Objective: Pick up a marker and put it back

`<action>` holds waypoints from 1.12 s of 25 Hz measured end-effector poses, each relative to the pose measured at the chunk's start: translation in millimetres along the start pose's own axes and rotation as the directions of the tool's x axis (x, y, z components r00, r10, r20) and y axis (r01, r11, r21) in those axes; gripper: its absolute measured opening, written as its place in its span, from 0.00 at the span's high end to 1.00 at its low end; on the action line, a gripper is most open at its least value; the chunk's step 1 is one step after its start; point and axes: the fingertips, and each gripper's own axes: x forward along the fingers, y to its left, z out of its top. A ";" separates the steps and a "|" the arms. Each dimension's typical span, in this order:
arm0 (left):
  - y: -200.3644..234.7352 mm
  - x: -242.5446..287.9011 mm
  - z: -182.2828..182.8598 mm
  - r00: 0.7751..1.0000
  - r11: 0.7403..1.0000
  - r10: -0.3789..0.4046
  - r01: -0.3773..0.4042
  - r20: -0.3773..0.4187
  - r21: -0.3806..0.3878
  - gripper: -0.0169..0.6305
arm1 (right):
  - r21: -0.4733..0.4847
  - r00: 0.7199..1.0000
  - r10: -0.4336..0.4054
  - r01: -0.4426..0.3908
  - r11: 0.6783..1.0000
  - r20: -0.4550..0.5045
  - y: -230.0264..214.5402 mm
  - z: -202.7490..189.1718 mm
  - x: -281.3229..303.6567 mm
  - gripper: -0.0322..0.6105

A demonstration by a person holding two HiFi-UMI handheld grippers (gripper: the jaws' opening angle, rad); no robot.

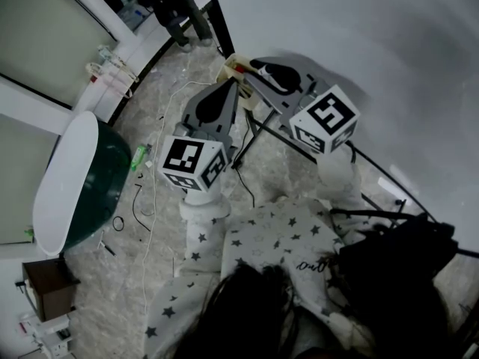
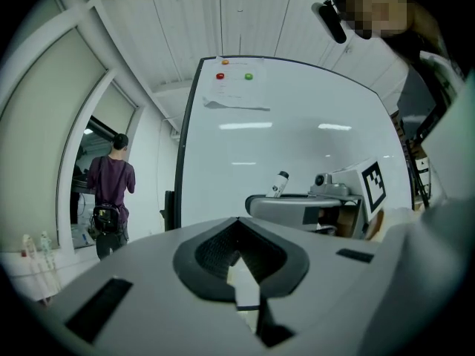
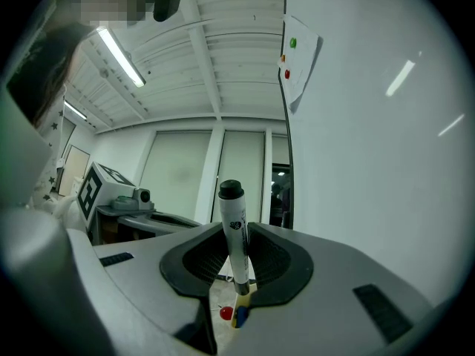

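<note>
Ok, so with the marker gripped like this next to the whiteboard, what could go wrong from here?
The right hand-held gripper pinches the marker low on its body, much of it sticking out past the jaws, so it might pivot or slip. The whiteboard is close on its right; the capped end could knock it.
</note>
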 end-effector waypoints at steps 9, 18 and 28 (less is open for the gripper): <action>8.9 4.9 -18.6 0.999 1.000 0.030 -0.030 -0.032 -0.009 0.97 | 0.031 0.999 0.000 0.001 1.000 -0.035 -11.0 -24.8 12.0 0.82; 19.6 6.0 -48.4 0.998 0.999 0.043 -0.044 -0.045 -0.011 0.97 | 0.071 0.996 -0.005 0.012 0.997 -0.089 -14.1 -78.4 29.9 0.82; 27.0 4.3 -69.8 0.996 0.997 0.064 -0.067 -0.054 -0.039 0.97 | 0.082 0.993 -0.023 0.033 0.996 -0.116 -16.7 -112.1 36.0 0.82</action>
